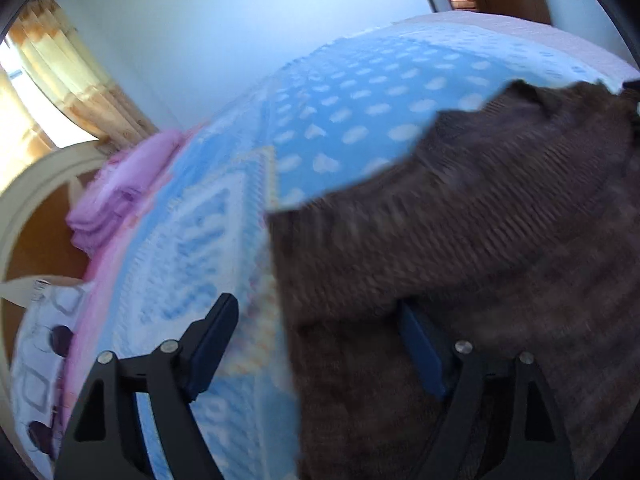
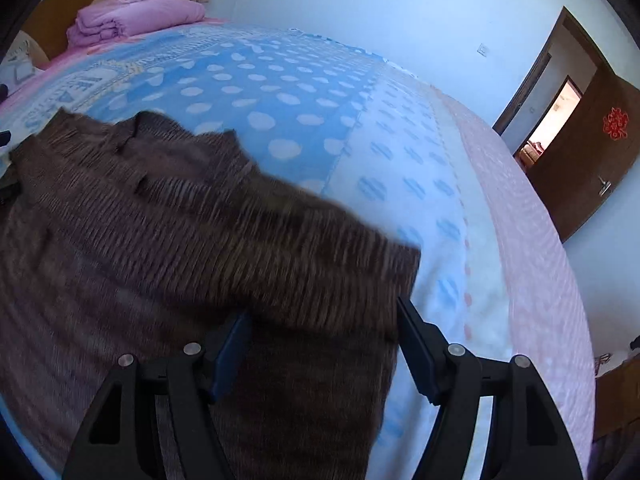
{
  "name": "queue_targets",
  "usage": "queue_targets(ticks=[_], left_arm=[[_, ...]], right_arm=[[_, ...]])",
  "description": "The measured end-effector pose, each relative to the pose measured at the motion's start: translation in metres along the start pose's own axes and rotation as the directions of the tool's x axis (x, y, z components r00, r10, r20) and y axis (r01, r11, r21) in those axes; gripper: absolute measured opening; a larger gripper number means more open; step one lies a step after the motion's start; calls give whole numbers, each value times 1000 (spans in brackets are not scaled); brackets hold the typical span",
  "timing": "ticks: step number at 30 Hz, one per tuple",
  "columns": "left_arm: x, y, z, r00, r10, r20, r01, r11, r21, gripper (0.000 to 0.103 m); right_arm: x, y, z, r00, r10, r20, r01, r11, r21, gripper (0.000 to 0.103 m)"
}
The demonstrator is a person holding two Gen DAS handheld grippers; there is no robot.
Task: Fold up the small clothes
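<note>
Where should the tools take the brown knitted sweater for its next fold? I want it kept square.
Probably at the two ends of the folded top layer of the brown sweater: the right tool already straddles its right edge, the left tool the left edge. Come in from the outer sides, low along the blue blanket, pinching both layers.
</note>
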State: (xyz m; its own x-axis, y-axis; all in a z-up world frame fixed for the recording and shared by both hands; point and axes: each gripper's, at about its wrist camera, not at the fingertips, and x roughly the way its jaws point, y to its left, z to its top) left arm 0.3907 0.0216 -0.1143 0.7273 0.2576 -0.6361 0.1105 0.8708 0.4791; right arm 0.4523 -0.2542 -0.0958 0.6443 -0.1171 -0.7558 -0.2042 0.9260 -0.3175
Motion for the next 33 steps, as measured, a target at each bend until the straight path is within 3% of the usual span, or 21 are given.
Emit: queue_targets(ticks=[1, 3, 5, 8, 11, 17, 21, 25, 26, 27, 28, 30, 31, 33], left_arm=[[5, 7, 12, 998, 55, 8, -55, 998, -26, 84], [8, 25, 29, 997, 77, 22, -75, 993, -87, 84], [13, 48, 41, 995, 101, 0, -100, 980, -170, 85], [9, 65, 39, 996, 91, -7, -91, 974, -205, 87], [-4, 74, 15, 996, 87, -2, -86, 972, -217, 94], [-47, 75, -55, 998, -67, 16, 69, 960, -271, 94], [-68, 62, -84, 984, -175, 23, 174, 938, -301, 94], [-80, 42, -98, 970, -243, 29, 242, 930, -277, 87], [-81, 39, -99, 968, -250, 31, 248, 929, -273, 86], [-80, 35, -99, 968, -250, 26, 247, 929, -274, 85], [-75, 33, -96, 968, -250, 19, 245, 928, -281, 85], [-69, 33, -96, 977, -211, 7, 204, 935, -288, 85], [-65, 34, -96, 982, -188, -9, 177, 937, -300, 84], [-64, 41, -103, 975, -219, -27, 197, 917, -346, 84]], right_arm=[[2, -9, 16, 999, -33, 15, 33, 999, 30, 70], [0, -27, 36, 995, -85, 45, 80, 992, 98, 70], [-6, -43, 43, 994, -86, 67, 74, 984, 164, 70], [-16, -51, 28, 996, -41, 77, 27, 983, 179, 70], [-29, -53, -2, 997, 0, 81, -14, 985, 172, 70], [-74, -56, -86, 971, 220, 94, -237, 935, 263, 70], [-92, -57, -134, 952, 292, 91, -305, 889, 342, 68], [-86, -50, -158, 944, 324, 65, -324, 867, 378, 62], [-82, -47, -161, 941, 334, 58, -330, 864, 380, 57], [-79, -45, -163, 941, 335, 51, -329, 864, 380, 40], [-76, -42, -164, 938, 343, 51, -336, 863, 378, 32], [-77, -40, -166, 916, 394, 80, -393, 837, 382, 7], [-78, -38, -166, 924, 375, 77, -375, 848, 375, 7], [-83, -32, -166, 937, 343, 73, -346, 872, 347, 6]])
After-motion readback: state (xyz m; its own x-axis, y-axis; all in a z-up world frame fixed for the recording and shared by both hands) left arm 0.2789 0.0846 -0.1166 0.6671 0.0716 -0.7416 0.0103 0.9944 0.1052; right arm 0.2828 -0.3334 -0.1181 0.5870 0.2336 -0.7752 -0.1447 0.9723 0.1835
